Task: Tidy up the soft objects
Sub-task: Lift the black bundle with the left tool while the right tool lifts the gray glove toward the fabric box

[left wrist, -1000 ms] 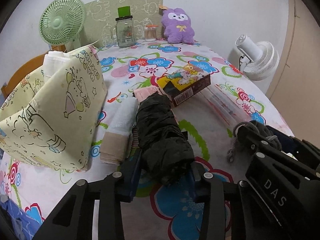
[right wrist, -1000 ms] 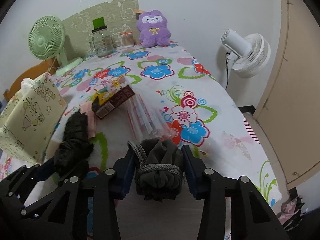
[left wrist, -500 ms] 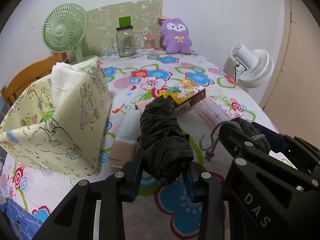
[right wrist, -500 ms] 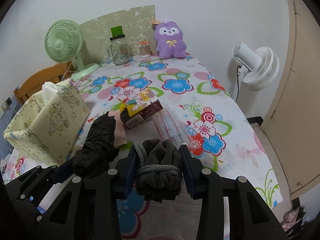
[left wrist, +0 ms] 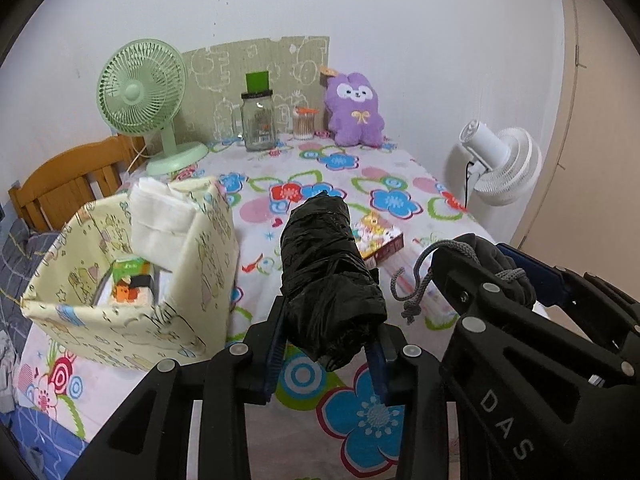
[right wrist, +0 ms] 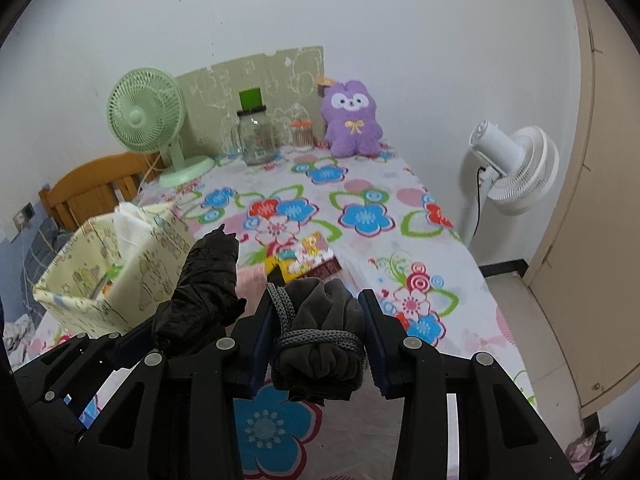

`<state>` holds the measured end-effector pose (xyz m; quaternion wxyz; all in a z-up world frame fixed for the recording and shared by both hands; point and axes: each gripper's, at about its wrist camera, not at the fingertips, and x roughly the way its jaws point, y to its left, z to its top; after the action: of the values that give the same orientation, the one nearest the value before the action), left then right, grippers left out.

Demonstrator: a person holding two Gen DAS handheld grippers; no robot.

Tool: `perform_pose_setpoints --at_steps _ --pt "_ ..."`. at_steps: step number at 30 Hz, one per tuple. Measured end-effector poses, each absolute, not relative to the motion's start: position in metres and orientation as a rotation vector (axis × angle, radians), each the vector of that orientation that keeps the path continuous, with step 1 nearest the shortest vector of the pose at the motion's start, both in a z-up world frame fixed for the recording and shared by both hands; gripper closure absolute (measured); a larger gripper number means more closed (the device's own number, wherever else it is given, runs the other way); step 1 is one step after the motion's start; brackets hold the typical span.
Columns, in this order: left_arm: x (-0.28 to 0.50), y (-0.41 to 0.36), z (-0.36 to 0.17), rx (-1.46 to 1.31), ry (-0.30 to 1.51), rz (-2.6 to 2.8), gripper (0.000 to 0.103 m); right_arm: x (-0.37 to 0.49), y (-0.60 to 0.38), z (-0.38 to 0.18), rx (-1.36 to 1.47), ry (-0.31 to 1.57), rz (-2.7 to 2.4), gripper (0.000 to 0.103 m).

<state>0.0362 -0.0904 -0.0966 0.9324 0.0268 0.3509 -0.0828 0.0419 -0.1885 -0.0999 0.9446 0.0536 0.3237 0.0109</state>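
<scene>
Left wrist view shows the left claw [left wrist: 326, 346] pinching a crinkled black plastic-wrapped roll [left wrist: 326, 276], raised clear of the flower-patterned worktop [left wrist: 360, 412] near its front edge. Beside it the right claw [right wrist: 318, 338] pinches a dark grey fabric bundle tied with grey cord [right wrist: 320, 332], also off the surface. Both soft items look mid-carry, so the step in hand is probably transport to storage. The next move likely calls for swinging each load toward the worktop's left edge, over the rim of the pale yellow cartoon-print fabric bin [left wrist: 200, 280], before letting go. That bin already holds a folded white cloth [left wrist: 160, 212] standing against its far wall and a small green-and-orange packet [left wrist: 130, 282] lower down.
</scene>
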Motion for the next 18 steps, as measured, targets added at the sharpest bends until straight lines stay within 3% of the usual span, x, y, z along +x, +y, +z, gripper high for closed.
perform_pose_setpoints --at_steps 18 --pt "0.034 -0.084 -0.047 0.044 0.649 -0.186 0.067 0.035 -0.184 -0.047 0.110 0.570 0.033 0.059"
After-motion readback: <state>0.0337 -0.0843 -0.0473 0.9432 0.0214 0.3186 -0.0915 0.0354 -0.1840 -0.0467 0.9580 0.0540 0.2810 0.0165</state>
